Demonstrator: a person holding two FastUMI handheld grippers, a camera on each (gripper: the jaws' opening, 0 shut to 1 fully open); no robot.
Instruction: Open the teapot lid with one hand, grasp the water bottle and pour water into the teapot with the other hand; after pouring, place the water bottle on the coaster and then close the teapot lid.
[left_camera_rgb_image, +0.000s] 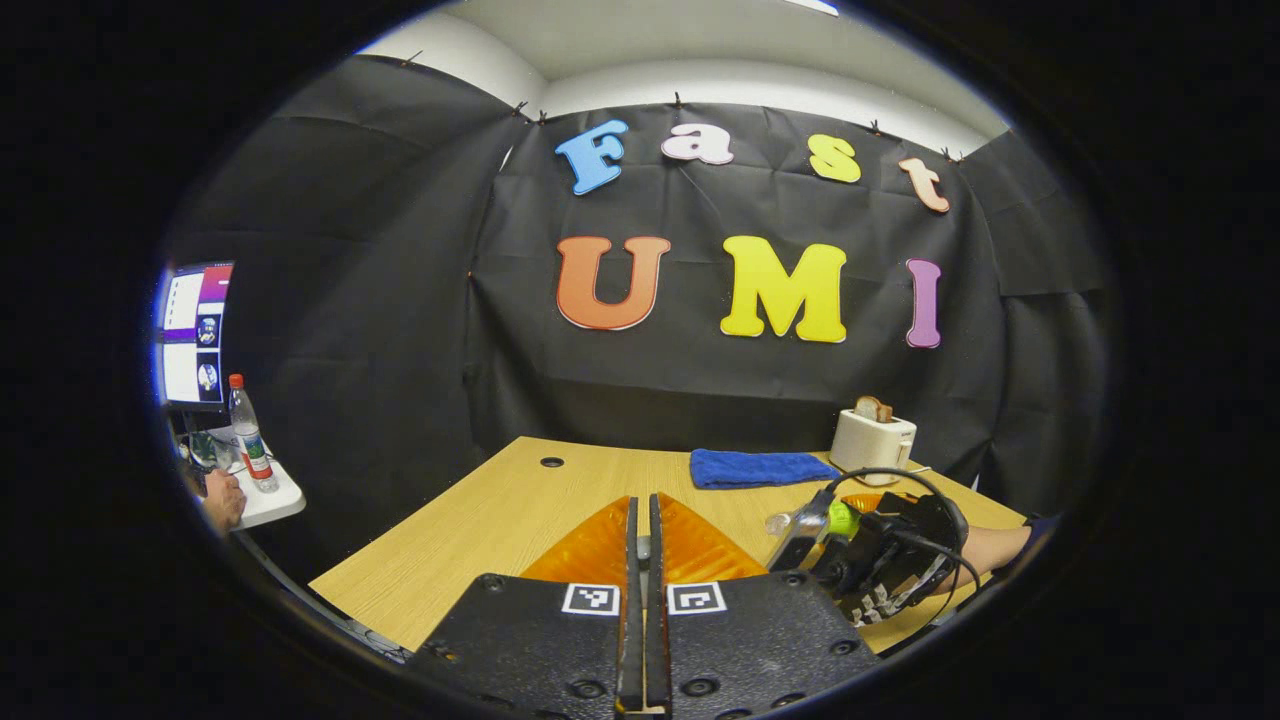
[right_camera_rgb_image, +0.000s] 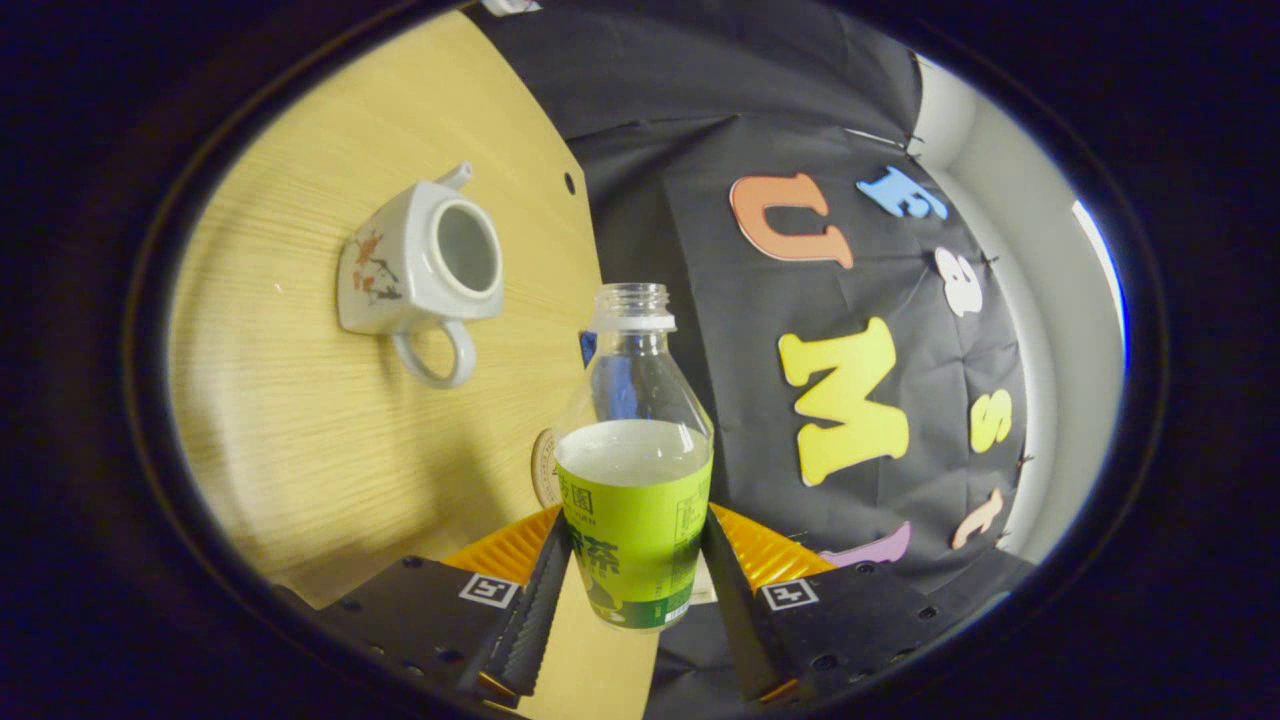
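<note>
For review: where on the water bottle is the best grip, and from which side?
The labelled lower body of the water bottle, taken side-on. The right gripper already clamps there: that section is wide and straight-walled, while the shoulder above tapers to a narrow open neck.

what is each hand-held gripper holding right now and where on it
The right hand-held gripper clamps the uncapped clear plastic water bottle at its green-labelled lower body. The left hand-held gripper is shut; whether it pinches something small cannot be told.

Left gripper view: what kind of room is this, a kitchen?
Probably a recording booth set up as a kitchen: black cloth walls, a wooden table with a toaster, and a monitor at the side.
</note>
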